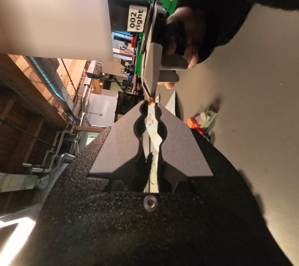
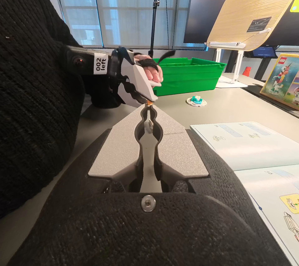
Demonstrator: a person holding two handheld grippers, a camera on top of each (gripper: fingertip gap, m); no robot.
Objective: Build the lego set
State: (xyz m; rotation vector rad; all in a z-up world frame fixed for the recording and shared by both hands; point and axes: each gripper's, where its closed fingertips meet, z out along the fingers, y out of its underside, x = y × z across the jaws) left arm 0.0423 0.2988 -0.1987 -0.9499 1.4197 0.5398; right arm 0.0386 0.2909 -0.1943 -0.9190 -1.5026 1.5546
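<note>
My left gripper (image 1: 149, 104) and my right gripper (image 2: 148, 108) meet tip to tip above the grey table (image 2: 226, 106). Both are shut on a small orange Lego piece (image 2: 149, 103) pinched between the tips; it also shows in the left wrist view (image 1: 151, 101). I cannot tell if it is one piece or two joined. The right gripper (image 1: 152, 94) reaches in from above in the left wrist view. The left gripper (image 2: 152, 98) reaches in from the left in the right wrist view. A round white base with teal bricks (image 2: 196, 101) sits on the table beyond.
A green bin (image 2: 186, 75) stands at the back. The open instruction booklet (image 2: 242, 145) lies at the right, the Lego box (image 2: 281, 80) and a wooden book stand (image 2: 252, 7) behind it. An orange brick (image 1: 193, 122) and white pieces (image 1: 205, 115) lie loose. A black sleeve (image 2: 32, 80) fills the left.
</note>
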